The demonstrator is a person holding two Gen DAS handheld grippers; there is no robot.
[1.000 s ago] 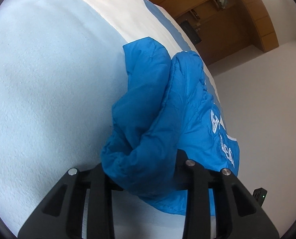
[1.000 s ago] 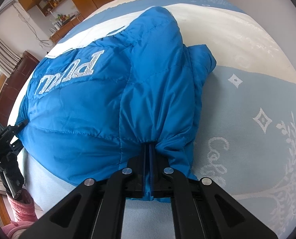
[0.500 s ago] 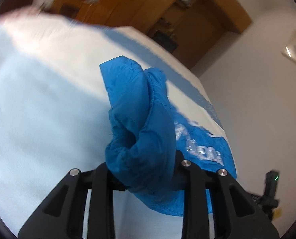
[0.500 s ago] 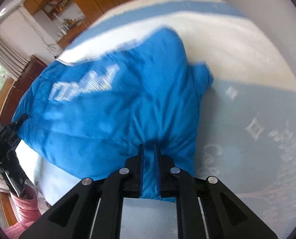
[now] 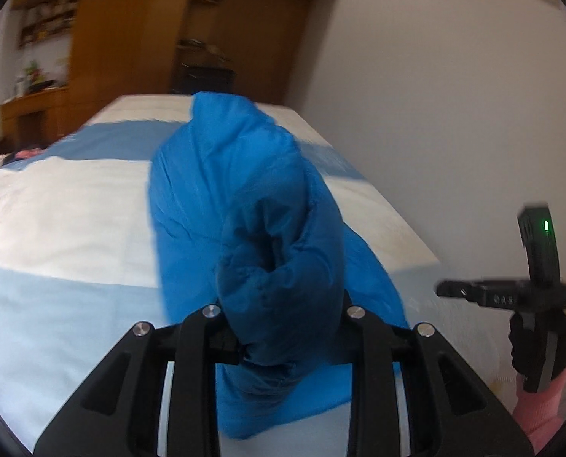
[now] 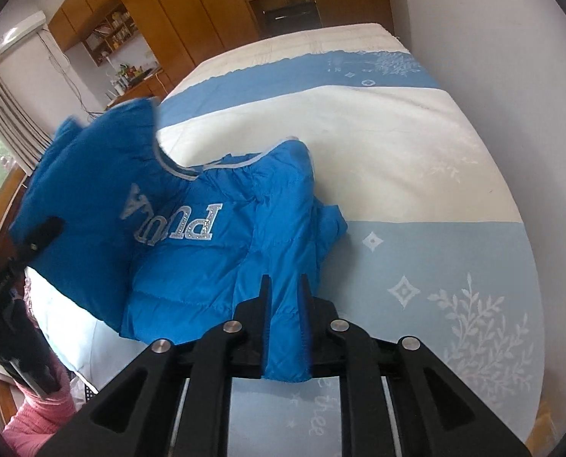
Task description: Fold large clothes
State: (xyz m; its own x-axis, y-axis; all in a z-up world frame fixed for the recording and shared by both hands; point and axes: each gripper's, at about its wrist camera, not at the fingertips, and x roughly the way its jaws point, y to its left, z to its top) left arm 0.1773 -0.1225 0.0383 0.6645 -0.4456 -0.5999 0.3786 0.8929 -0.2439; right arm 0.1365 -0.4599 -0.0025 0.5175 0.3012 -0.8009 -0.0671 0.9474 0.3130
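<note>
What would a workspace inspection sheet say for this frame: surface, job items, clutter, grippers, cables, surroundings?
Surface: bed with a bedspread in white and blue bands, leaf pattern at the near right.
Job's things: blue puffer jacket with silver lettering, one side lifted off the bed, the rest lying on it.
Clutter: nothing seen on the bed besides the jacket.
Grippers: left gripper shut on a thick bunch of jacket fabric; right gripper with the jacket's edge between its jaws, which are opening.
Cables: wires hang on the far wall by the shelves.
Surroundings: wooden wardrobes, cluttered shelves, curtain and window at left, white wall at right; pink sleeve visible.
</note>
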